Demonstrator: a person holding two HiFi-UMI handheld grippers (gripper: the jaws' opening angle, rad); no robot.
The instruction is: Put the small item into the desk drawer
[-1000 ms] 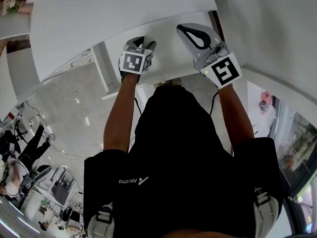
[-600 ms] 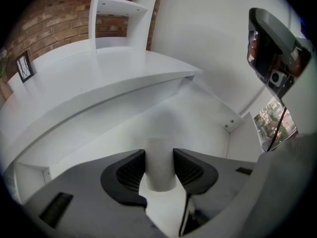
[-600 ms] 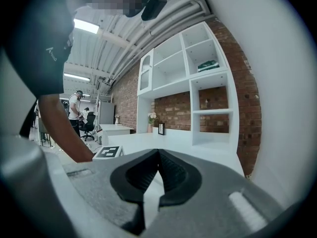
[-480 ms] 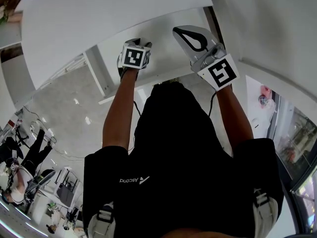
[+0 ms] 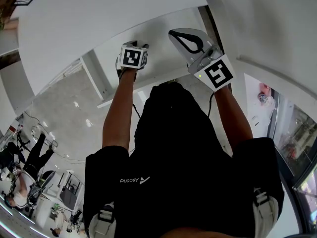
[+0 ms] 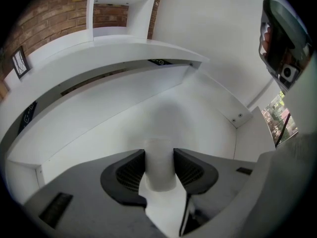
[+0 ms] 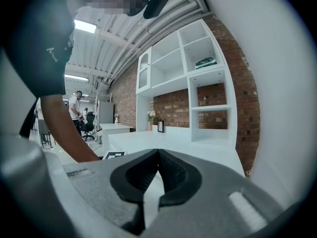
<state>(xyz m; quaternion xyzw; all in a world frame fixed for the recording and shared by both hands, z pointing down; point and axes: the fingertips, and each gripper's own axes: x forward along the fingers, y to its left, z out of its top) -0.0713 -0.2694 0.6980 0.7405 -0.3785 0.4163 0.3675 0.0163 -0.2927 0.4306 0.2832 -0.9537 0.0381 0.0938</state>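
Observation:
A small white cylinder-shaped item (image 6: 159,175) stands between the dark pads of my left gripper (image 6: 159,155), which press on both its sides. The gripper hangs over the white floor of the open desk drawer (image 6: 173,110). In the head view the left gripper (image 5: 132,58) shows mostly as its marker cube above the drawer (image 5: 161,38), and its jaws are hidden. My right gripper (image 5: 179,34) is over the drawer's right part. In its own view the right gripper (image 7: 158,153) is shut, tips meeting, with nothing between them.
The white desk top (image 5: 89,19) overhangs the drawer, and its edge (image 6: 124,46) curves above it. A white wall panel (image 5: 267,29) stands at the right. White shelving (image 7: 198,78) on a brick wall rises behind the desk. People and office chairs (image 5: 29,157) are on the floor at the left.
Both grippers have moved a little forward over the drawer. The left one still has the white item in its jaws.

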